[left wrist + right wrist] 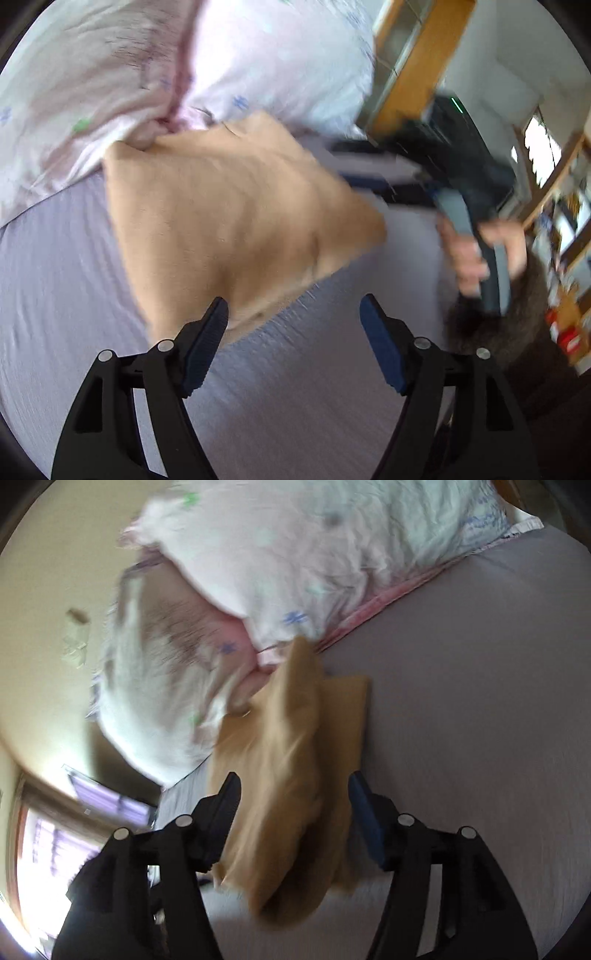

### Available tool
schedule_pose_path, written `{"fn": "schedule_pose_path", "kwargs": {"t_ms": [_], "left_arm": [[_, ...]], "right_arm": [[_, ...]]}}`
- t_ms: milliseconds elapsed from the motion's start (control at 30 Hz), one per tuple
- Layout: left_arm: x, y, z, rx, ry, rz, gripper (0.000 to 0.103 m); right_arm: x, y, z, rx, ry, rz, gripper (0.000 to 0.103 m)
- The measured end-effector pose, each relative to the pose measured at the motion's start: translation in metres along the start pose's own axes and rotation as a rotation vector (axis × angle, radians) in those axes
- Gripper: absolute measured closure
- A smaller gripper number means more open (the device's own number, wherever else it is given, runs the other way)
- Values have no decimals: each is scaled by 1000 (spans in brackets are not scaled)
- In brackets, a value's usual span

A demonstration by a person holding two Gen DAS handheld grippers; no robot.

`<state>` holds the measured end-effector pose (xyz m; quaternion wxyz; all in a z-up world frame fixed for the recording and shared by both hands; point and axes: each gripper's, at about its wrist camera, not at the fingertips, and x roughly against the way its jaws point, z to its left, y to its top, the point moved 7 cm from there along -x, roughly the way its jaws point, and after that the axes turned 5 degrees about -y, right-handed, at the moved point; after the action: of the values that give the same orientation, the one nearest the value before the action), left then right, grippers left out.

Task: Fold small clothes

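Note:
A tan garment [229,221] lies on the lilac bedsheet [55,277], its far edge against the pillows. My left gripper [293,314] is open and empty, its left finger just over the garment's near corner. In the right wrist view the tan garment [291,760] lies partly folded, with a raised fold running down its middle. My right gripper [293,790] is open, its jaws standing on either side of the garment's near part without gripping it. The right gripper's body also shows in the left wrist view [461,177], held in a hand.
Two white floral pillows [110,74] lie behind the garment, also in the right wrist view [295,572]. A wooden shelf and window [554,177] stand at the right beyond the bed's edge. Bare sheet [480,720] extends right of the garment.

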<state>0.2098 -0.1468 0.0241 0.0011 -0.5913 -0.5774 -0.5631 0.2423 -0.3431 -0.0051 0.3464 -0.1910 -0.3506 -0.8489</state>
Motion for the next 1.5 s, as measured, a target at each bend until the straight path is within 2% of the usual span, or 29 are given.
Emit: {"fn": "schedule_pose_path", "kwargs": {"t_ms": [67,100,133,233,333,400,433,467,500,567,600,667,767,867,900,933,1033,1067,1100,1167,1200,1267,1333,1367,1400,1433,1500], "left_arm": [[12,5,13,38,19,-36,28],[16,9,22,61,38,-49,27],[17,12,30,90,52,-55,27],[16,17,61,263,-2,-66,23],[0,21,89,406,-32,-41,22],[-15,26,101,444,-38,-17,22],[-26,30,108,467,-37,-1,22],[-33,32,112,492,-54,9,23],[-37,36,114,511,-86,-2,23],[-46,44,117,562,-165,-16,26],[-47,43,117,579,-173,-22,31],[-46,44,122,571,-174,-31,62],[-20,40,122,544,-228,-72,68],[23,37,125,483,-177,-154,68],[34,35,128,471,-153,-176,68],[41,33,133,463,-121,-188,65],[49,17,153,422,98,-128,62],[54,10,156,413,147,-120,62],[61,7,155,404,153,-136,61],[75,4,145,365,152,-175,51],[80,4,135,333,141,-195,49],[83,4,112,254,115,-214,40],[76,3,93,186,95,-198,36],[69,2,87,154,99,-177,35],[60,0,82,127,113,-152,35],[49,-3,79,103,135,-119,35],[45,-17,80,84,151,-79,35]], "right_arm": [[3,-8,3,8,-10,16,33],[-2,-9,1,-13,-2,41,26],[-9,-6,-3,-46,11,65,24],[-31,1,-12,-143,56,116,24],[-58,7,-20,-193,70,170,24],[-61,4,-18,-174,94,172,28],[-65,6,-16,-168,110,173,33],[-67,4,-13,-164,131,183,40],[-70,2,-11,-157,144,194,62],[-77,-2,-9,-152,173,206,69],[-76,-2,-8,-152,191,200,71],[-70,-2,7,-124,244,181,73],[-60,-4,49,-25,328,160,74],[-63,-10,79,34,379,172,74],[-71,-14,83,49,367,183,73],[-79,-16,83,57,341,194,68],[-104,-27,62,94,68,242,51],[-99,-25,58,83,56,223,49],[-89,-19,58,67,65,177,48],[-66,2,61,66,54,52,44],[-59,10,65,61,69,20,41],[-65,16,74,58,76,32,41],[-82,16,83,75,55,64,41],[-98,13,86,89,42,111,45],[-108,10,87,96,41,128,87],[-116,14,83,103,34,136,96],[-116,24,66,48,-8,81,97]]}}
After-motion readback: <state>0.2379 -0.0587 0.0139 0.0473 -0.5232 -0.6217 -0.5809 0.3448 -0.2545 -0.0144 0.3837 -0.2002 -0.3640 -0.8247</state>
